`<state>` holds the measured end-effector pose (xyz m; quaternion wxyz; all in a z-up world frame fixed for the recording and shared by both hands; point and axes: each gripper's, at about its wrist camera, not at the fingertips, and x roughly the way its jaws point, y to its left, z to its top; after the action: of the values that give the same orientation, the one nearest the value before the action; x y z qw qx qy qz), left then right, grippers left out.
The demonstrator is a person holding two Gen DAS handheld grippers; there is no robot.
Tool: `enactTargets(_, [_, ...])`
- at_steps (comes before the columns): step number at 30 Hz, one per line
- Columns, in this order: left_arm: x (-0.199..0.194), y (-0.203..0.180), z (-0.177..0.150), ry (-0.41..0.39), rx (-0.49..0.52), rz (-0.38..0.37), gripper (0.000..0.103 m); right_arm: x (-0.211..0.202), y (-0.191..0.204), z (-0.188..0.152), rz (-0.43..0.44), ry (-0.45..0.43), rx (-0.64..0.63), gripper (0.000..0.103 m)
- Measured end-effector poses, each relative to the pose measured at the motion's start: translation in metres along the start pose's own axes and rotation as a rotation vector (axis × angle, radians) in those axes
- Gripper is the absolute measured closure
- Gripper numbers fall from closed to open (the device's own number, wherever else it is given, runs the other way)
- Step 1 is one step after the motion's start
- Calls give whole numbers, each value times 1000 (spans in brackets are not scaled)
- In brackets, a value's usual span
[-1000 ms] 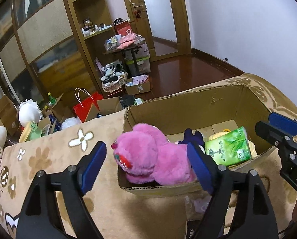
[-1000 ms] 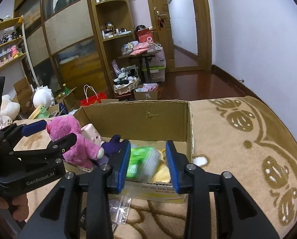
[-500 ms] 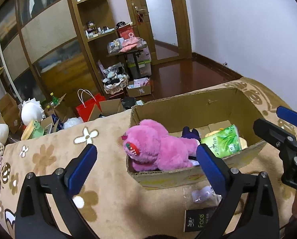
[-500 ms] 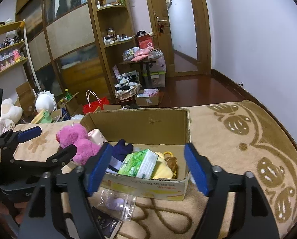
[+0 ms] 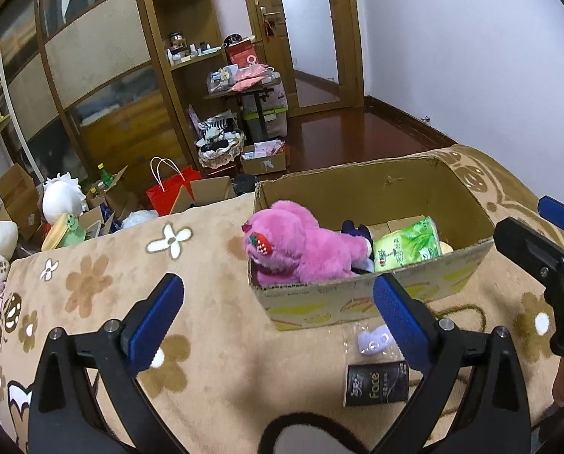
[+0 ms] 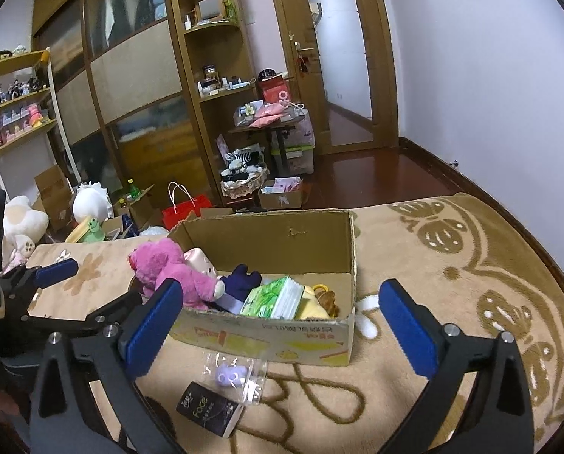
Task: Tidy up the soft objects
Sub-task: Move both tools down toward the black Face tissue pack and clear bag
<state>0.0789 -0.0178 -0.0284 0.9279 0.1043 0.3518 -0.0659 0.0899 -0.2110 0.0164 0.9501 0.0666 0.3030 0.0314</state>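
While both my left gripper [image 5: 272, 312] and right gripper [image 6: 278, 316] hang spread and empty, the cardboard box [image 6: 301, 335] holds the pink plush [image 6: 168, 270] and tissue pack [image 6: 276, 299]; 2 items, a black packet [image 6: 209, 408] and clear bag [image 6: 234, 372], lie before it, seemingly left.

pink plush [image 5: 301, 249] in cardboard box [image 5: 357, 185]

Dim indoor light, soft shadows, heavy fisheye warping, dark corners.
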Motion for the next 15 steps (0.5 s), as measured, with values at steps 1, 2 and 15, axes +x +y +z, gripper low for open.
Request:
enactTargets(1, [-3,-1,-1,3,0,3,3,-2,1,-1,0,1,-3,0])
enactTargets(2, [-6,0,-2,12,0,-3,3,-5,1,-1,-1,0,-6,0])
enactTargets(15, [-17,-7,-14,64,18,-26,3,-21,-6,-4,0,5,2,0])
